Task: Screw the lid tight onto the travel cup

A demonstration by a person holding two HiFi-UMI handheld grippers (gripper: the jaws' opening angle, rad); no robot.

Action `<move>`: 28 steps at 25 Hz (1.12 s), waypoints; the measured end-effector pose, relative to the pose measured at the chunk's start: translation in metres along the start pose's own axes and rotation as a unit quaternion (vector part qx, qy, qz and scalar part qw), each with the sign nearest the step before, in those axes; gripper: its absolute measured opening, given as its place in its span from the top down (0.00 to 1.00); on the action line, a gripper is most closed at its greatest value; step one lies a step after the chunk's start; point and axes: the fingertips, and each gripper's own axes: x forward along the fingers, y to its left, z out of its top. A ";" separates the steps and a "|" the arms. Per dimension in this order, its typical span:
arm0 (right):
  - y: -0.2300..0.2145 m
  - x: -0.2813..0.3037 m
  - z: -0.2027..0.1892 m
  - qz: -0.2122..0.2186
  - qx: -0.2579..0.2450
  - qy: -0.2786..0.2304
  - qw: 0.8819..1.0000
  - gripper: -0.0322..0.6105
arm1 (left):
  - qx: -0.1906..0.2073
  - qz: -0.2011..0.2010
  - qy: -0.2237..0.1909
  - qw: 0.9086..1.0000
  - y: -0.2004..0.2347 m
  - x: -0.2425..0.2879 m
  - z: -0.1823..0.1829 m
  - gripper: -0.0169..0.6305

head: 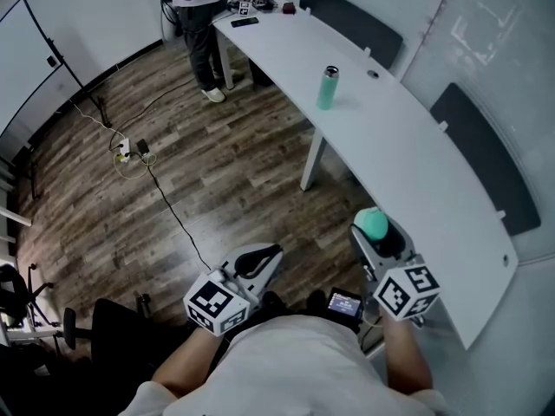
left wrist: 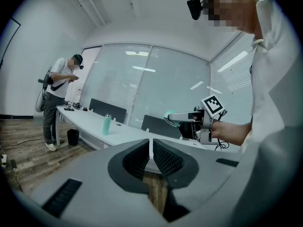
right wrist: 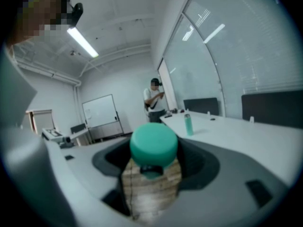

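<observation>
Two grippers are being held low and close in front of the person's torso, both pointing away toward the far side of the room and tipping only slightly downward. The left gripper point(head: 264, 258) is hanging over the wooden floor point(head: 199, 189), its forearm point(head: 186, 364) reaching forward from the near edge. Its jaws are sitting almost together with just a thin slit between them, and they are gripping nothing.

The right gripper point(head: 379, 237) is riding just beside the near end of the curved white table point(head: 416, 172), with its marker cube point(head: 406, 291) facing up near the wrist. Its jaws are clamping the green lid point(head: 372, 222), which is sticking out past the fingertips with its rounded top pointing away from the person.

The travel cup point(head: 327, 87) is standing upright on the table, well apart from both grippers and farther along it. A second person point(head: 199, 24) is standing at the table's far left end.
</observation>
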 end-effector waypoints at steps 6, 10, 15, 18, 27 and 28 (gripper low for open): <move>0.011 0.008 0.000 -0.012 -0.007 0.003 1.000 0.46 | -0.020 -0.019 -0.007 1.000 0.011 -0.009 -0.003 0.90; 0.011 0.012 0.000 -0.015 -0.011 0.009 1.000 0.46 | -0.029 -0.023 -0.007 0.999 0.013 -0.008 -0.007 0.90; 0.007 0.017 0.001 -0.009 -0.013 0.013 1.000 0.46 | -0.041 -0.020 -0.004 0.999 0.015 -0.001 -0.011 0.90; -0.002 0.028 0.005 0.000 -0.014 0.013 1.000 0.46 | -0.044 -0.016 0.000 0.999 0.019 0.008 -0.011 0.90; -0.049 0.099 0.023 0.034 -0.006 0.014 0.999 0.46 | -0.044 0.021 0.010 0.999 0.061 0.055 0.002 0.90; -0.055 0.109 0.027 0.039 -0.006 0.014 0.999 0.46 | -0.043 0.023 0.011 0.999 0.068 0.064 0.004 0.90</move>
